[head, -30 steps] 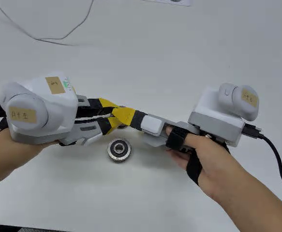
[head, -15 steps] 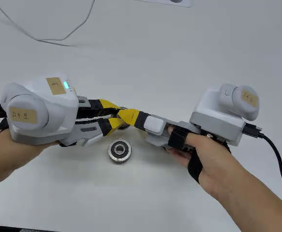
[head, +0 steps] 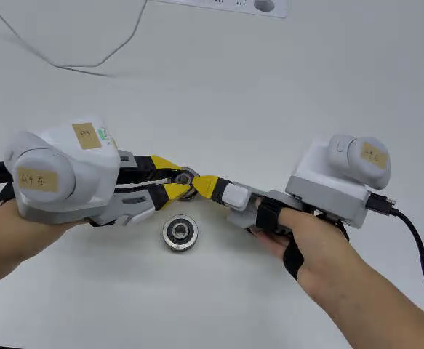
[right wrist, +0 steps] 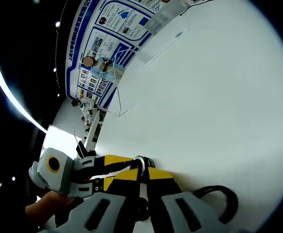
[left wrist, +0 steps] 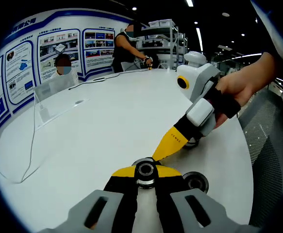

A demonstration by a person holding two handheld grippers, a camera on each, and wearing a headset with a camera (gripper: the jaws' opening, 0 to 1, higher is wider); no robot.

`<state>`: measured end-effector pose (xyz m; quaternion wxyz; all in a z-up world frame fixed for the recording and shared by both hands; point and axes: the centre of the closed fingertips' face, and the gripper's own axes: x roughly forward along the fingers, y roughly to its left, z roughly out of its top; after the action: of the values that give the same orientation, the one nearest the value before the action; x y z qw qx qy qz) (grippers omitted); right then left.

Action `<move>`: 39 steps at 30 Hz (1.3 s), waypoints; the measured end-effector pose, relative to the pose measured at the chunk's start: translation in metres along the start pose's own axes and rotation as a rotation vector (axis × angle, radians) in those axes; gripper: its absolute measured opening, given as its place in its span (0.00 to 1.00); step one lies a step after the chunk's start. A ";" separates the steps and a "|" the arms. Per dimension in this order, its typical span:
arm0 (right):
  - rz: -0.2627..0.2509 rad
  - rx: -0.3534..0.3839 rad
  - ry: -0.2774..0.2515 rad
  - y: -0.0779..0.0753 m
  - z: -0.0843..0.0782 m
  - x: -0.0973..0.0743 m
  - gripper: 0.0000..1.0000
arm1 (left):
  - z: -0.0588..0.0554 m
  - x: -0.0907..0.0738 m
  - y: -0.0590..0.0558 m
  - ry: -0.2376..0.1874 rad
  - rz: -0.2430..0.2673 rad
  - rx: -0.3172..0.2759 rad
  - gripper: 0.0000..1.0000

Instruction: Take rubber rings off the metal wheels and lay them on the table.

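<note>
Yellow-tipped left tongs (head: 177,178) pinch a small metal wheel (head: 187,177) between their two tips and hold it just above the white desk (head: 270,94). In the left gripper view the wheel sits squarely between the tips, its dark hub facing the camera. The right tongs (head: 203,185) come in from the opposite side. Their tips are pressed together into one yellow point that touches the rim of the held wheel. Whether any rubber is caught between them cannot be told.

A second wheel (head: 180,232), with a dark band around its bright hub, lies flat on the desk just below the two sets of tongs, apart from both. The left hand (head: 12,233) and the right hand (head: 310,251) grip the grey bodies; a black strap crosses a finger of the right hand.

A thin white cable (head: 88,58) snakes across the far left of the desk towards a white power strip (head: 241,4) at the far edge. A black cable (head: 415,236) trails from the rear of the right body. In the left gripper view two people (left wrist: 63,65) are at the desk's far side, before a wall of blue-bordered posters (left wrist: 44,48).
</note>
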<state>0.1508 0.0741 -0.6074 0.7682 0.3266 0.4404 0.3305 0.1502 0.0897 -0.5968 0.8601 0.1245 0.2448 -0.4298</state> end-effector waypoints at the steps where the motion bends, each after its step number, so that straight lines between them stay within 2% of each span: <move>1: -0.010 0.001 0.003 -0.001 0.000 0.000 0.04 | 0.000 0.000 0.000 0.000 0.000 0.000 0.13; 8: -0.027 0.000 0.013 0.001 0.000 -0.001 0.02 | -0.001 0.000 0.000 0.000 0.000 0.001 0.13; 16: -0.057 0.059 0.015 -0.002 0.001 -0.001 0.01 | -0.001 0.000 0.001 0.005 0.006 0.001 0.13; 23: -0.053 0.078 0.008 -0.002 0.003 0.001 0.01 | -0.001 0.000 0.000 0.011 0.011 0.004 0.12; 39: 0.016 -0.039 0.045 0.011 0.002 0.002 0.00 | 0.000 0.000 0.000 0.013 0.007 0.006 0.12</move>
<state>0.1509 0.0818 -0.5995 0.7618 0.3074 0.4484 0.3522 0.1505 0.0898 -0.5971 0.8597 0.1308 0.2484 -0.4267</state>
